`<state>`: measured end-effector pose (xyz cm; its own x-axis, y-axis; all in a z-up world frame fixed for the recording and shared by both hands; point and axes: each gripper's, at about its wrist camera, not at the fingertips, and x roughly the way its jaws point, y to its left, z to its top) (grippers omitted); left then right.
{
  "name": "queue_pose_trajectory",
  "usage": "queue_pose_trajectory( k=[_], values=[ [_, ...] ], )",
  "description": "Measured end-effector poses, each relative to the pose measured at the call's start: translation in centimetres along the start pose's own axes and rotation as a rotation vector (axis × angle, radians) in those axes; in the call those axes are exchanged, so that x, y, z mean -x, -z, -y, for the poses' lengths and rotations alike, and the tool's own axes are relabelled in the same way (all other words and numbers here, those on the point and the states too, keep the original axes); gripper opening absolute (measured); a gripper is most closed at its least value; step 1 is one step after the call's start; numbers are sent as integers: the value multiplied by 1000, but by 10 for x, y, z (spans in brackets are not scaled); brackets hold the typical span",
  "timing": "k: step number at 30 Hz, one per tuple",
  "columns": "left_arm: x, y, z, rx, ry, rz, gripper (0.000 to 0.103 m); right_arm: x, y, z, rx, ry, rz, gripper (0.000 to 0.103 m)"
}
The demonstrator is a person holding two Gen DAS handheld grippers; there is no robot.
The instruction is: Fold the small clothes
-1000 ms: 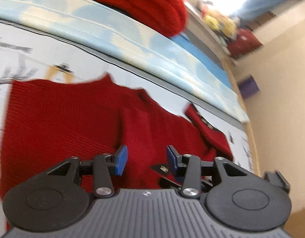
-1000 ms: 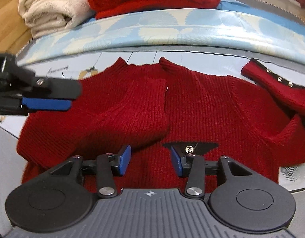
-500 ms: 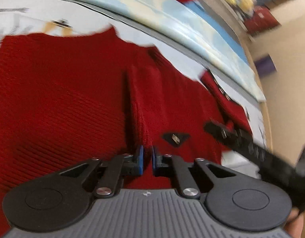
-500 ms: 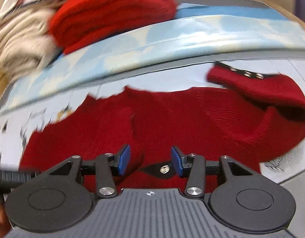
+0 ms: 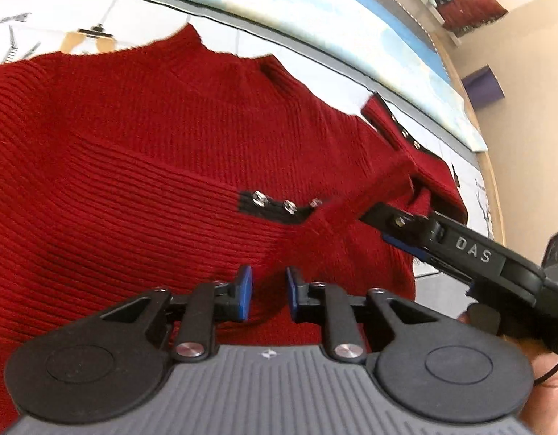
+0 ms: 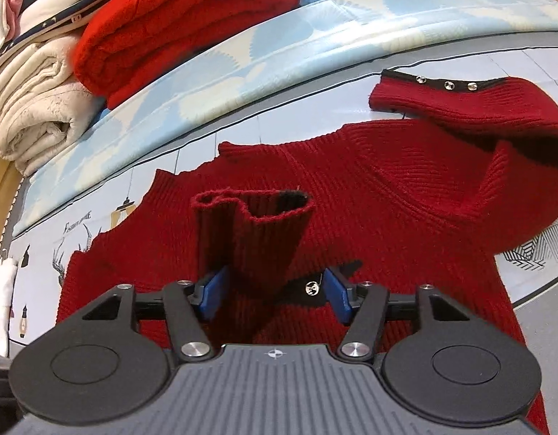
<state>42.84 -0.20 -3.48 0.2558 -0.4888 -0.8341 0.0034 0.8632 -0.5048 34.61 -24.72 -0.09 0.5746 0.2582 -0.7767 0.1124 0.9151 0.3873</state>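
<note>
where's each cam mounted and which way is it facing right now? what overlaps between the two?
Left wrist: on the left gripper, angled down at the red sweater on the bed; its jaws are opening, sweater fabric between the pads. The right gripper and part of a hand show at the right edge.
Right wrist: on the right gripper, angled down at the sweater and folded stack behind; jaws opening around a raised cuff. No hand visible.
Shared: the sweater, its other studded cuff, the printed sheet.

Sweater (image 6: pixel 387 224) lies on mat (image 6: pixel 315 116); folded clothes (image 6: pixel 170 29) stacked behind.
</note>
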Motion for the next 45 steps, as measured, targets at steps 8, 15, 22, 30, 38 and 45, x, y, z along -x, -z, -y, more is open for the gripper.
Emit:
queue_pose_trajectory(
  k=[8,15,22,30,38,45],
  values=[
    [9,-6,-3,11,-15,19,24,6,5,-6,-41,-47,-5,69],
    [25,-14,-14,36,-43,65,24,-6,20,-19,5,-61,-69,71],
    [59,-32,-50,138,-148,183,24,-28,28,15,-129,82,-144,22],
    [108,-43,-104,303,-288,321,24,42,0,7,-101,-145,287,10],
    [91,-36,-105,271,-262,252,24,-5,2,66,-326,117,32,16],
    [55,-26,-115,251,-289,145,22,2,-2,66,-297,105,46,27]
  ],
)
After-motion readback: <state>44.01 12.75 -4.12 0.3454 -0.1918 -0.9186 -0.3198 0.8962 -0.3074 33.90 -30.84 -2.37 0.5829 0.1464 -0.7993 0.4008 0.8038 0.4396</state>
